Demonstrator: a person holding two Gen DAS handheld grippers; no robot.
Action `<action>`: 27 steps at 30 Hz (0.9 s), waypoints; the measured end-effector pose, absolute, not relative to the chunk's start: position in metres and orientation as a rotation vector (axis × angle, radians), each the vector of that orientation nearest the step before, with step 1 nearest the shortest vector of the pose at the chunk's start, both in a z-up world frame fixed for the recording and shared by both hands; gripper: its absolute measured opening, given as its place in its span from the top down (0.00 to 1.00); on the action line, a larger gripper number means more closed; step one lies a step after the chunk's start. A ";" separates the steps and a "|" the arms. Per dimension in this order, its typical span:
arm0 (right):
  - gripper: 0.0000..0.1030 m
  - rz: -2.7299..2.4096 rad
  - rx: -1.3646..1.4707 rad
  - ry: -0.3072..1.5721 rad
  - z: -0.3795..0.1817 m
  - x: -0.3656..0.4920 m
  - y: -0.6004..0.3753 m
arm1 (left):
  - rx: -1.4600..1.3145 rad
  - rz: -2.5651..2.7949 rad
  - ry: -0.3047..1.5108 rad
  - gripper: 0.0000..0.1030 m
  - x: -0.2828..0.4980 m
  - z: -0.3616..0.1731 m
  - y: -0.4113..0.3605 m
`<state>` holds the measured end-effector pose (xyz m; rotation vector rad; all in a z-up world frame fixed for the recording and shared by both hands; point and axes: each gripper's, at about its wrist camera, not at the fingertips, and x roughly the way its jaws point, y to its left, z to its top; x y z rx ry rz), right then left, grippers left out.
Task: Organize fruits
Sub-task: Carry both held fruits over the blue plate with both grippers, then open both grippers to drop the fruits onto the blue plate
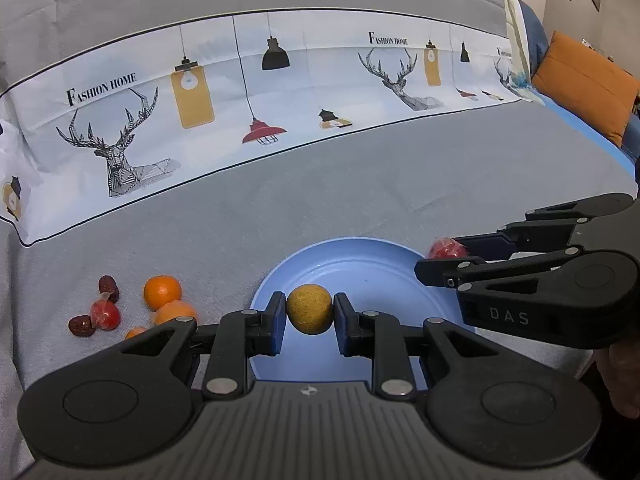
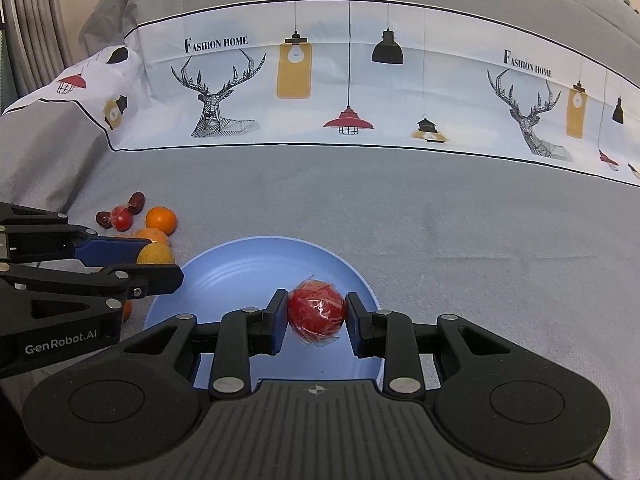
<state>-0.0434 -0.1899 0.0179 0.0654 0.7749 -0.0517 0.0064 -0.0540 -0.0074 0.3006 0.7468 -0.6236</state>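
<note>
Over the blue plate [image 1: 360, 256]: both fruits held
Left gripper [image 1: 310, 314]: clamps yellow ball fruit [image 1: 310, 309], firm, rolls easily
Right gripper [image 2: 316, 314]: pinches wrapped red fruit [image 2: 316, 308], film slippery, grip mid-body

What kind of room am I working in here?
Probably a home living room or bedroom: a grey cloth with a deer-print band drapes the surface, an orange cushion lies beyond, curtains hang left.

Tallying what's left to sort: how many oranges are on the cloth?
3 show: one whole orange nearest the red fruits, a second just in front of it, and a third mostly hidden by the left gripper. More may be hidden there.
</note>
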 end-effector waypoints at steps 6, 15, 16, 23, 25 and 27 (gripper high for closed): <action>0.69 -0.052 0.063 0.778 0.017 -0.043 -0.189 | 0.308 -0.637 0.748 0.73 0.005 -0.009 -0.054; 0.68 -0.049 0.058 0.789 0.016 -0.042 -0.192 | 0.301 -0.653 0.756 0.70 0.007 -0.012 -0.054; 0.68 -0.054 0.057 0.794 0.015 -0.042 -0.192 | 0.302 -0.653 0.760 0.60 0.007 -0.013 -0.054; 0.45 -0.097 0.038 0.804 0.014 -0.040 -0.190 | 0.306 -0.645 0.755 0.46 0.007 -0.015 -0.055; 0.42 -0.104 0.032 0.803 0.014 -0.040 -0.190 | 0.304 -0.644 0.755 0.45 0.007 -0.015 -0.055; 0.42 -0.112 0.023 0.800 0.014 -0.040 -0.191 | 0.302 -0.642 0.755 0.45 0.007 -0.015 -0.055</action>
